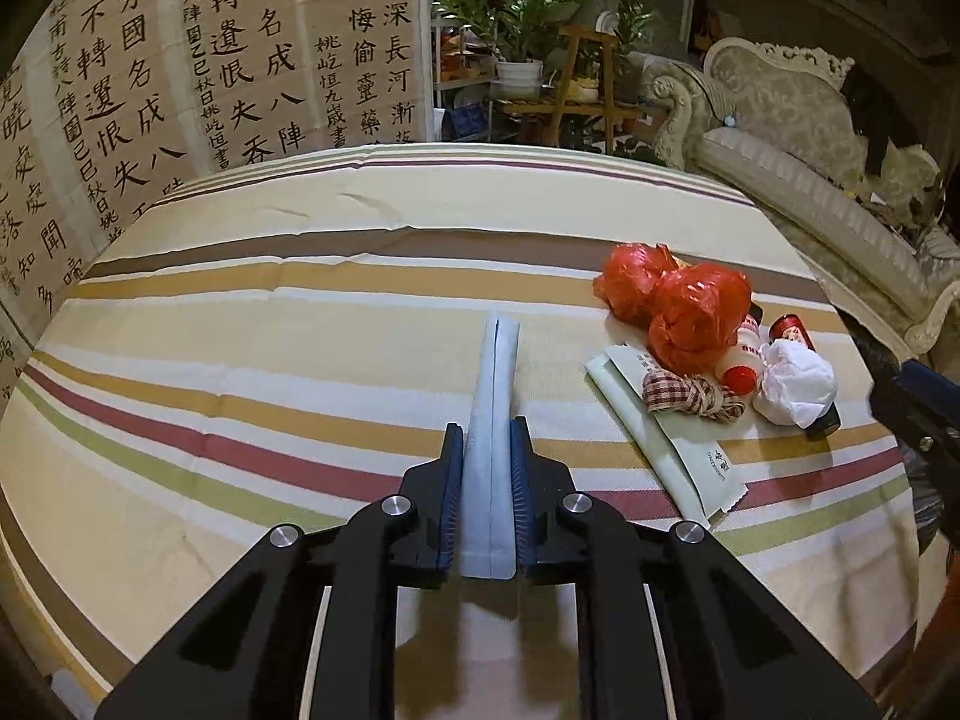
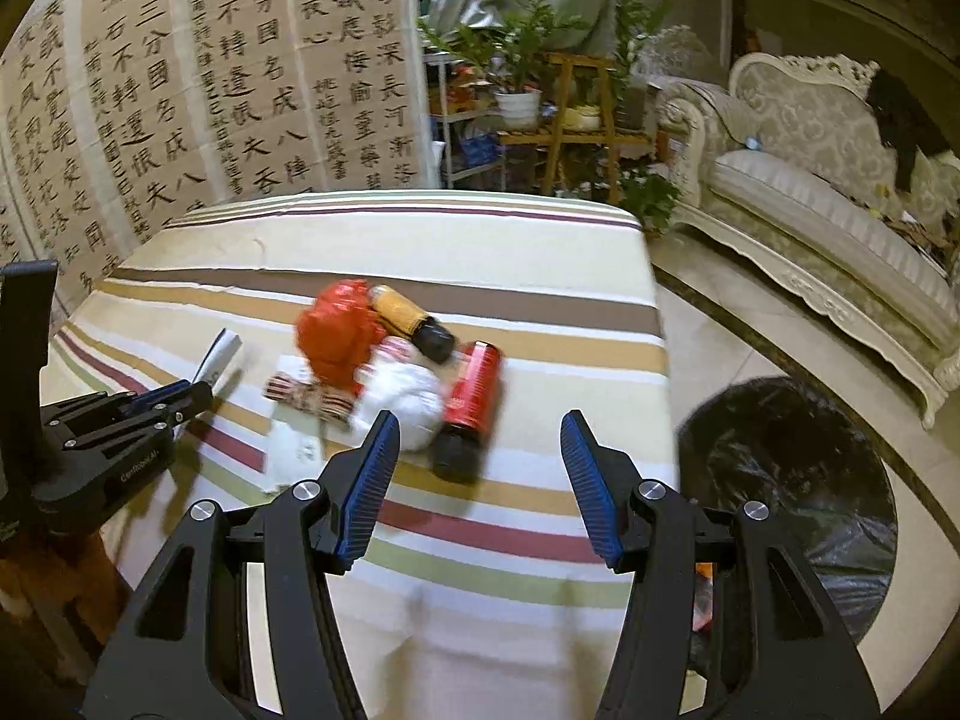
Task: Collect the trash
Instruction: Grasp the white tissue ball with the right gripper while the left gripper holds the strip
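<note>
My left gripper is shut on a flat pale blue-white packet held above the striped tablecloth. It also shows in the right wrist view, at the left. A trash pile lies to its right: red plastic bags, a white bottle with a red cap, a crumpled white tissue, a checked ribbon, a pale paper sleeve. My right gripper is open and empty, just in front of the red can and the tissue. An orange can lies behind.
A bin lined with a black bag stands on the floor right of the table. A pale sofa is at the far right. Calligraphy sheets hang behind the table, with potted plants on wooden shelves.
</note>
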Motion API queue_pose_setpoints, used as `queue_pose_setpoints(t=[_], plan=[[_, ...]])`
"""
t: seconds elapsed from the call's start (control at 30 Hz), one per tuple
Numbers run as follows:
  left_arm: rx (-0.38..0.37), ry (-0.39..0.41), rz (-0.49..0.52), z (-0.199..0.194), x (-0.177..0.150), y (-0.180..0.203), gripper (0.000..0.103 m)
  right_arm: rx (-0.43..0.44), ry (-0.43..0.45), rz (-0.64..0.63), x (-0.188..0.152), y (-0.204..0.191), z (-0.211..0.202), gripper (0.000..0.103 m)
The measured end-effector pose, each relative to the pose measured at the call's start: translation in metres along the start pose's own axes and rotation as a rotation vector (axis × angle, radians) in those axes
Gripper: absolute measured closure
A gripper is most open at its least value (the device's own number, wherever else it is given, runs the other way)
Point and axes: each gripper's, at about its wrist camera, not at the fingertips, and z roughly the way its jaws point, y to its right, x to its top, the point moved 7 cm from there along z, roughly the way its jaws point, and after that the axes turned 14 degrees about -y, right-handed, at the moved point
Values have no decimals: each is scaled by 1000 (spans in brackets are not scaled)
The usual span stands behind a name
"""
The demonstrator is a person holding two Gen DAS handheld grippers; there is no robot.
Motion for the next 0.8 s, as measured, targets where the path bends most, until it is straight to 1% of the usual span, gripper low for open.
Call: queue_pose_setpoints(t=[0.2,0.33,0.4,0.43,0.5,0.53,0.67,0.8], plan=[[-2,8,-30,-5,-1,-15,86,10,-14,-54,7,-25,12,49],[-11,5,-46,-4,0,-19,86,8,-39,-72,10,-35,23,51],[-17,4,-51,-4,-2,-20,86,3,-51,-79,10,-37,28,57],[-19,4,-52,-4,-2,-20,86,0,-63,-82,9,-38,31,63],[-24,5,-53,-4,-2,-19,86,-13,-71,-83,10,-38,34,67],[-25,6,-54,-4,-3,-19,86,-15,-76,-84,9,-38,35,73],[-33,11,-58,-5,-4,-20,86,-19,-74,-90,10,-37,32,81],[-43,23,-63,-11,-5,-18,86,-10,-50,-82,10,-36,23,81]])
